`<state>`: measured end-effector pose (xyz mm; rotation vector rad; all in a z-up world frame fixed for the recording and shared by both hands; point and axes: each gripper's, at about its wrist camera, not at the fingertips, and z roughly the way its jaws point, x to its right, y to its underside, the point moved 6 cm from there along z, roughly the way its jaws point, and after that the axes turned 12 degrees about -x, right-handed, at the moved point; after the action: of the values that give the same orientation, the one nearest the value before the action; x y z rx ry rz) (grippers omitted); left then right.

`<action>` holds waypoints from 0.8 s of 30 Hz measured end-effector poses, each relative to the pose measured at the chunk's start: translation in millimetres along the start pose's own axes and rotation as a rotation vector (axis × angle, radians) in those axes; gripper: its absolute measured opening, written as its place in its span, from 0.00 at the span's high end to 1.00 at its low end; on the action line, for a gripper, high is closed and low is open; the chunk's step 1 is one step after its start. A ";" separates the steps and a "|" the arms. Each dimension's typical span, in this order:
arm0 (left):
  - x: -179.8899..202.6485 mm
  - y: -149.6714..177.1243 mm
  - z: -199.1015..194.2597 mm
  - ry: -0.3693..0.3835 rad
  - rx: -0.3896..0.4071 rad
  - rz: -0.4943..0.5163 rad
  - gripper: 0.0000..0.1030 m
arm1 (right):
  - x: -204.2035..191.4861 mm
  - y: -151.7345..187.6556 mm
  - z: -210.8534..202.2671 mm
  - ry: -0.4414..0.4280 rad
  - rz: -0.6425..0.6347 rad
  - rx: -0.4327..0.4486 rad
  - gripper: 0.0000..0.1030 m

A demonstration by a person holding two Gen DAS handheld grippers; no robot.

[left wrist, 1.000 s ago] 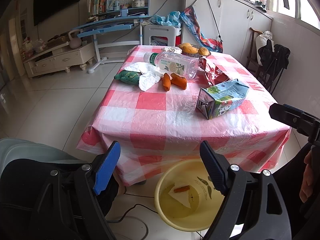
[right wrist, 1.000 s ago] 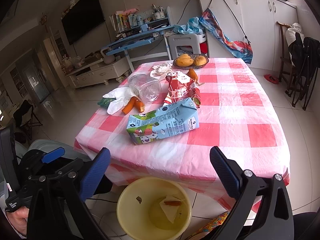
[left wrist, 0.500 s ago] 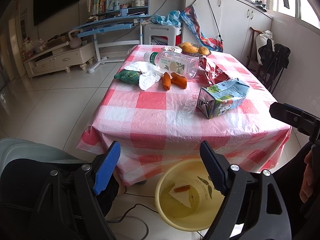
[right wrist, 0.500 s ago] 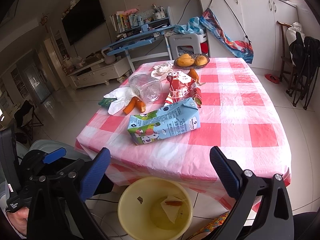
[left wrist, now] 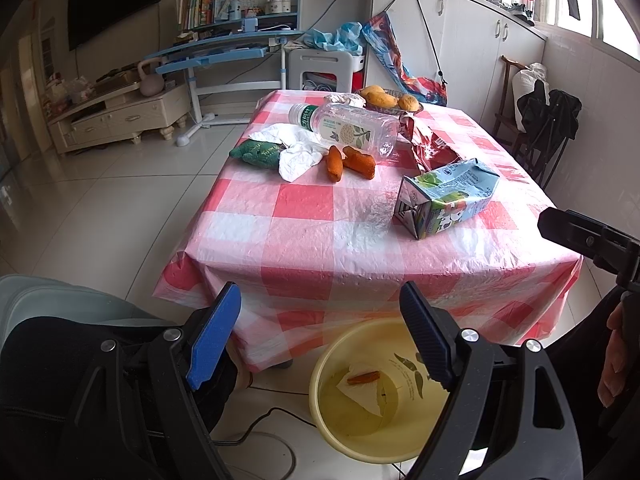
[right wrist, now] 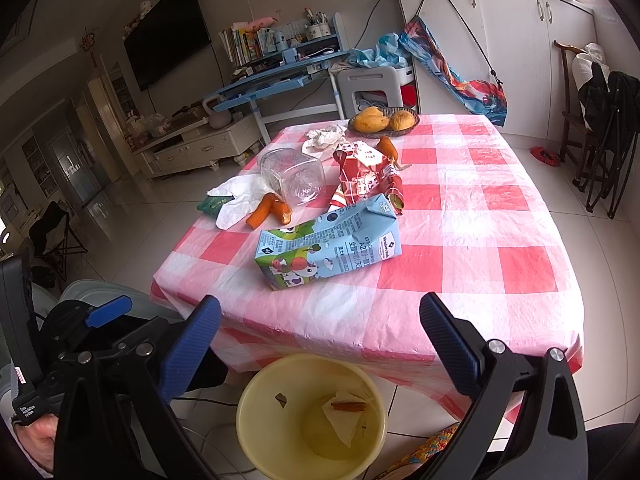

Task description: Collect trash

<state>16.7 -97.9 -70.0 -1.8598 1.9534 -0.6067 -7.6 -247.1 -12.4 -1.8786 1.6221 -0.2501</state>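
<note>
Covering the table point(left wrist: 320, 236), a red-checked cloth meets pale floor tiles point(left wrist: 100, 208).

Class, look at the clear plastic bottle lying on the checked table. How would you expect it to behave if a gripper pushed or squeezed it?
The bottle lies on its side, so a push would probably roll it. It looks empty and see-through, so likely light, and its thin wall may buckle under a squeeze. Smooth plastic could slip between the fingers.
</note>
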 end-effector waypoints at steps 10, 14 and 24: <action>-2.2 -0.1 0.5 0.000 0.001 -0.004 0.24 | 0.0 0.1 -0.2 -0.001 0.000 0.000 0.08; -2.6 -0.2 0.6 0.000 0.002 -0.006 0.24 | 1.0 -0.2 -0.4 -0.001 0.000 0.001 0.08; -5.9 -1.2 0.7 -0.003 0.005 -0.023 0.24 | -1.6 0.3 0.2 -0.003 -0.001 0.001 0.08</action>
<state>18.4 -92.0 -70.1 -1.8815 1.9301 -0.6148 -8.1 -245.6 -12.3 -1.8787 1.6191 -0.2486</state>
